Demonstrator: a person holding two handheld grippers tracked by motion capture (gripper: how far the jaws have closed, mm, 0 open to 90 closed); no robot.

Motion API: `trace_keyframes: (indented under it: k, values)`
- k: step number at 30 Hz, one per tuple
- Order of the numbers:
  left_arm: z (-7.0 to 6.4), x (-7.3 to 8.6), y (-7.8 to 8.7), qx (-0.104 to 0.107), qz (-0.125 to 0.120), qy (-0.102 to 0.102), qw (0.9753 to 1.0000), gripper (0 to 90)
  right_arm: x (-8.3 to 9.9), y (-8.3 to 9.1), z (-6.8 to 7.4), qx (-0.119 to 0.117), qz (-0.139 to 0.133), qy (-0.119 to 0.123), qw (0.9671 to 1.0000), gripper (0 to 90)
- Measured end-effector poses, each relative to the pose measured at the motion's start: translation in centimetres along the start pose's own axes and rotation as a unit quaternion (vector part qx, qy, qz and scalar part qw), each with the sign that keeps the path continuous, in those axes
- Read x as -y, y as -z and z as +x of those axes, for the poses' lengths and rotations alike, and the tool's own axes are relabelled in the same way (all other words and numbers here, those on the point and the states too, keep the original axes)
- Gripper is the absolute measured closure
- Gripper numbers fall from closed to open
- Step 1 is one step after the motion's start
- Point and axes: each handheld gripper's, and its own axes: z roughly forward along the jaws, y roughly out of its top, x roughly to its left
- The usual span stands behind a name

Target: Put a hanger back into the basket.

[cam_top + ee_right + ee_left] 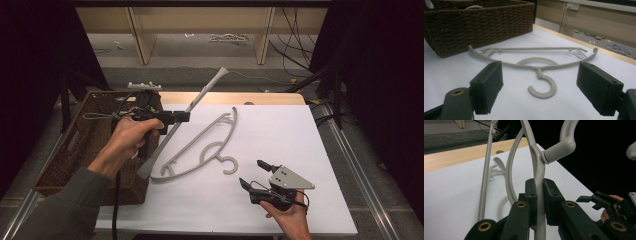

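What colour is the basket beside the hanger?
Dark brown woven wicker basket, clearest in the right gripper view.

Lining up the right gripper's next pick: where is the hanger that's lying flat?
In the high view the flat hanger lies mid-table on the white sheet, right of the basket, its hook toward the open right gripper.

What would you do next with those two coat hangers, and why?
Probably carry the held hanger left and lower it into the wicker basket. The left gripper is shut on it, lifted beside the basket; the right gripper waits open, facing the flat hanger.
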Motion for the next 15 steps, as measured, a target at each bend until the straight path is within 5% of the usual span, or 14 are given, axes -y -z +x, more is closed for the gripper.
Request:
trace_keyframes:
  k: [7, 15]
  values:
    - [0.9, -0.1, 3.2, -0.001, -0.004, 0.029, 0.9996, 82.5, 0.0, 0.1, 0.0, 0.003, 0.011, 0.000, 0.9999, 21.8]
    - [2.9, 0.2, 5.7, -0.042, -0.022, -0.012, 0.9988, 82.4, 0.1, -0.3, 0.1, 0.000, 0.004, -0.007, 1.0000, 20.7]
